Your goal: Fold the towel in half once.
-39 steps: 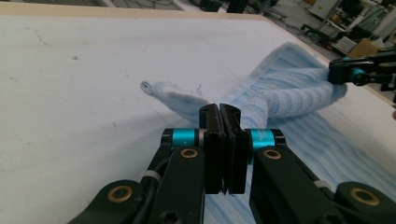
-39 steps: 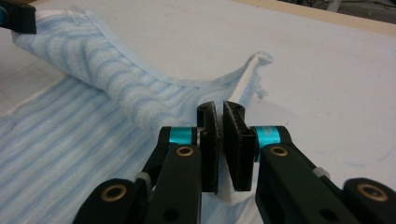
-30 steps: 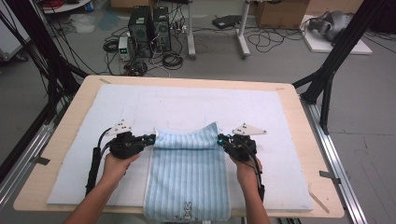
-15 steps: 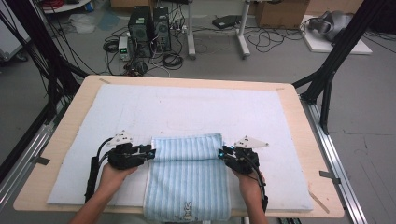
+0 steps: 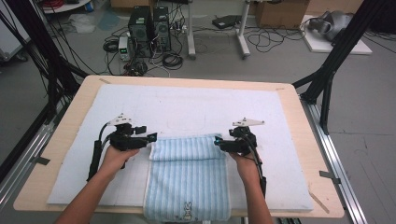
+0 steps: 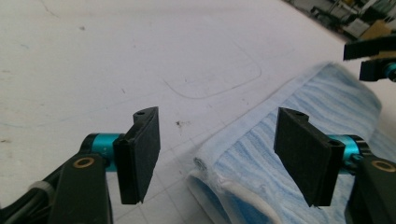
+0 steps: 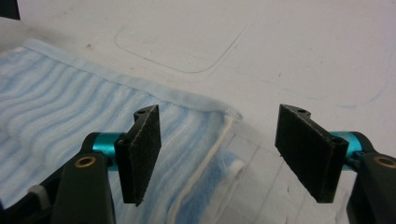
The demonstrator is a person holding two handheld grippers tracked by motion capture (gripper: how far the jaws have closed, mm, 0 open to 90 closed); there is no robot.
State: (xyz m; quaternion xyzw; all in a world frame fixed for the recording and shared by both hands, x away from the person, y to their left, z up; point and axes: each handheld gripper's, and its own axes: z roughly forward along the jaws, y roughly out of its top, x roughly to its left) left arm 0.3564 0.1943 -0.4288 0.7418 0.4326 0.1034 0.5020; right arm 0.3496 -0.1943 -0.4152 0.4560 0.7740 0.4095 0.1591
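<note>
From the high view, a blue striped towel (image 5: 187, 179) lies on the white mat (image 5: 187, 109) that covers the wooden desk (image 5: 306, 140), its far end folded back over itself into a thick band and its near end, with a small rabbit figure, hanging at the desk's front edge. The left gripper (image 5: 150, 138) sits just beside the left end of that folded band, the right gripper (image 5: 217, 142) just beside its right end; a hand holds each.

In the left gripper view, the left gripper (image 6: 219, 154) has its jaws standing wide, having just been opening, with nothing pressed between the pads. The towel's folded corner (image 6: 243, 186) lies below and between them, untouched; the right gripper's tips (image 6: 373, 58) show at the far end of the fold.

In the right gripper view, the right gripper (image 7: 219, 154) likewise stands parted, its jaws having just been opening. The towel's folded corner (image 7: 140, 121) with its white seam lies under the left pad and in the gap, free of both pads, flat on the mat (image 7: 303, 56).
</note>
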